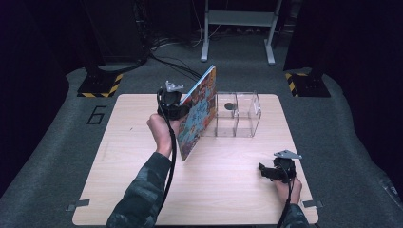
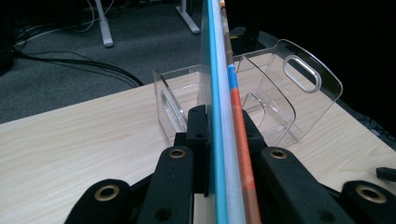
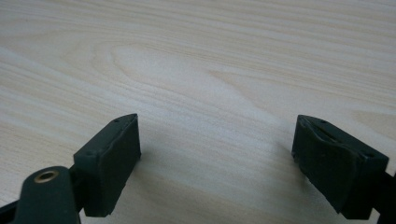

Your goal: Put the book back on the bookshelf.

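A thin book with a colourful cartoon cover (image 1: 199,111) is held upright and tilted above the table, just left of a clear acrylic file holder (image 1: 237,114). My left gripper (image 1: 178,107) is shut on the book's spine side. In the left gripper view the book's edge (image 2: 224,116) runs straight up between the two jaws, blue on one side, orange on the other, with the clear holder (image 2: 280,98) right behind it. My right gripper (image 1: 267,172) rests low over the table near the front right corner, open, and its fingers (image 3: 109,163) have bare wood between them.
The light wooden table (image 1: 142,190) stands on grey carpet. Behind it lie cables (image 1: 171,61) and a white frame's legs (image 1: 237,33). Stands with yellow-black striped bases (image 1: 100,85) flank the far corners. A tip of the right gripper (image 2: 387,173) peeks in at the left gripper view's edge.
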`<state>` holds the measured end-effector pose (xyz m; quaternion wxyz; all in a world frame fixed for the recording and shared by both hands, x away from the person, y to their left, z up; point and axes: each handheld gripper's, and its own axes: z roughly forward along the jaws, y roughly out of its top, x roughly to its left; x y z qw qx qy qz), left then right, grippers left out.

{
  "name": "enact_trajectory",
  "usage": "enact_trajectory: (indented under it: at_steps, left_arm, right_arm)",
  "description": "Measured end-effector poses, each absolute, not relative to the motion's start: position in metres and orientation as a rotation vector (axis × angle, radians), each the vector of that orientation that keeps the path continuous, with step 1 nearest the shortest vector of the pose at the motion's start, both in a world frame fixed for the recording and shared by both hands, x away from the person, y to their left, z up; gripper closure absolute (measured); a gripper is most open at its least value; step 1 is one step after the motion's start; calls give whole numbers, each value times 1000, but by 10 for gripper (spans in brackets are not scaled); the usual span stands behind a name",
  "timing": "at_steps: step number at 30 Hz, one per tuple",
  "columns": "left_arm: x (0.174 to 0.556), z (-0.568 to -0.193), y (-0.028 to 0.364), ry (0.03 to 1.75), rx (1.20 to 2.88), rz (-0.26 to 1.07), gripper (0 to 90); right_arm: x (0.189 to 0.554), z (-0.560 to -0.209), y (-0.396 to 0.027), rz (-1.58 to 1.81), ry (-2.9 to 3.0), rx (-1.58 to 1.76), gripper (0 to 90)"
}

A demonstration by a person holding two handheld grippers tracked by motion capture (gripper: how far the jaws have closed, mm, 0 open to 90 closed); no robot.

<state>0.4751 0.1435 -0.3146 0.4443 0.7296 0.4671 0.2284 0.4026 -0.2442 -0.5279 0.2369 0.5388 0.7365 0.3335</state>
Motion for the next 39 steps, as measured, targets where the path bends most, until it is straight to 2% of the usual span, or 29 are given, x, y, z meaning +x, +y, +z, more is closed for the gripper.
enact_trajectory:
  at_steps: [12,28,39]
  left_arm:
    - [479,-324,142,1206,1756,558,805]
    - [486,-325,131,1135,1822,620,804]
    - [487,-328,134,1125,1832,603,797]
  right_arm:
    - [402,-528,-242,918,1998,1502,151]
    - [402,-528,-242,913,2005,1504,150]
    - [402,-528,-242,911,2007,1492,151]
